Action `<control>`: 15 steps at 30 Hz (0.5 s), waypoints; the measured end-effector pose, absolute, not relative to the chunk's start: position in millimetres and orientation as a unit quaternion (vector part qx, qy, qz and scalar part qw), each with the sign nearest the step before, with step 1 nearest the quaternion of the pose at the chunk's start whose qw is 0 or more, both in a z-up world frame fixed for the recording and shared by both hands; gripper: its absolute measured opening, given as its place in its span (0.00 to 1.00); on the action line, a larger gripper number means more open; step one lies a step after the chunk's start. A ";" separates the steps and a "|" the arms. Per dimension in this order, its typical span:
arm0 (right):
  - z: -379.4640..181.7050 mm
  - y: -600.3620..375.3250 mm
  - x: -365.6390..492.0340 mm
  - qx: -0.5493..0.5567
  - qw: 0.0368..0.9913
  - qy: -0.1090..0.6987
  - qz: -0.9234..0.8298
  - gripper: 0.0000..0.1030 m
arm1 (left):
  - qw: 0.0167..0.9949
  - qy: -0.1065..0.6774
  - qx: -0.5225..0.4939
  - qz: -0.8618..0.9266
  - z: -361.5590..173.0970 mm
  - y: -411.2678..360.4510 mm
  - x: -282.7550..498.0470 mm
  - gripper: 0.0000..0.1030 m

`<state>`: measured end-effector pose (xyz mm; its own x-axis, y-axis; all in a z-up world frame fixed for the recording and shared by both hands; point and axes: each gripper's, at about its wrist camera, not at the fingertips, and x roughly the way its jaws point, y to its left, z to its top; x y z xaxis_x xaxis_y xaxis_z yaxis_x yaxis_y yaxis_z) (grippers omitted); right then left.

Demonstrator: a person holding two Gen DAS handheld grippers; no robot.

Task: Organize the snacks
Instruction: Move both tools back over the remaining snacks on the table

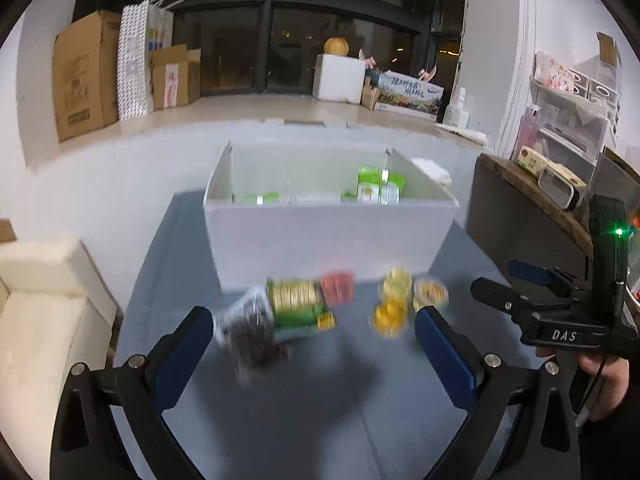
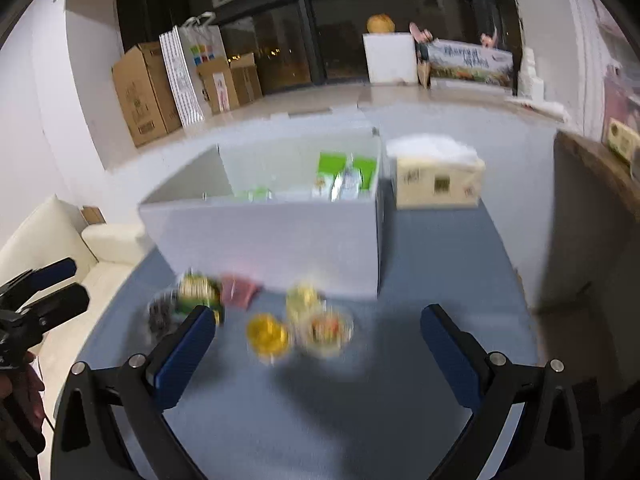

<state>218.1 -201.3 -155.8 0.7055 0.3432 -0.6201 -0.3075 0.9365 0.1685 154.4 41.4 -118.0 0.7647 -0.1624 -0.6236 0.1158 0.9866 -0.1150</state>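
Note:
A white open box [image 1: 320,236] stands on the blue table and holds green snack packs [image 1: 378,184]. In front of it lie a green cracker pack [image 1: 298,302], a dark bag [image 1: 250,330], a pink packet [image 1: 338,288] and yellow jelly cups [image 1: 390,312]. My left gripper [image 1: 314,338] is open above the table, just short of the snacks. In the right wrist view the box [image 2: 272,240], the cups [image 2: 268,334] and the cracker pack [image 2: 198,292] show blurred. My right gripper [image 2: 318,338] is open and empty, close to the cups. It also shows from the left wrist [image 1: 498,294].
A tissue pack [image 2: 438,180] sits right of the box. A dark cabinet [image 1: 532,224] stands at the right with small items on top. A cream sofa [image 1: 44,320] is at the left. Cardboard boxes [image 2: 146,92] line the window ledge behind.

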 end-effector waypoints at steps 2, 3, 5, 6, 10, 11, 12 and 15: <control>-163.7 -204.2 213.3 0.035 0.921 0.347 0.175 1.00 | 0.934 0.348 -0.036 -0.066 -128.3 41.2 147.2 1.00; -166.6 -205.0 213.0 0.037 0.919 0.351 0.174 1.00 | 0.933 0.354 -0.036 -0.063 -133.1 41.6 144.2 1.00; -171.3 -203.2 215.8 0.031 0.919 0.354 0.170 1.00 | 0.932 0.356 -0.045 -0.057 -137.5 44.0 139.7 1.00; -174.5 -201.7 217.8 0.027 0.918 0.358 0.168 1.00 | 0.931 0.358 -0.048 -0.055 -139.1 44.9 136.8 1.00; -189.8 -194.4 232.7 0.011 0.914 0.374 0.158 1.00 | 0.931 0.358 -0.047 -0.049 -140.3 48.0 128.7 1.00; -193.0 -192.4 237.7 0.008 0.912 0.378 0.156 1.00 | 0.932 0.357 -0.047 -0.048 -139.9 48.5 125.7 1.00; -196.7 -190.2 244.2 0.006 0.911 0.382 0.155 1.00 | 0.932 0.357 -0.046 -0.047 -139.6 49.1 123.4 1.00; -204.0 -185.2 258.9 0.006 0.908 0.387 0.158 1.00 | 0.932 0.357 -0.043 -0.044 -140.1 52.0 118.1 1.00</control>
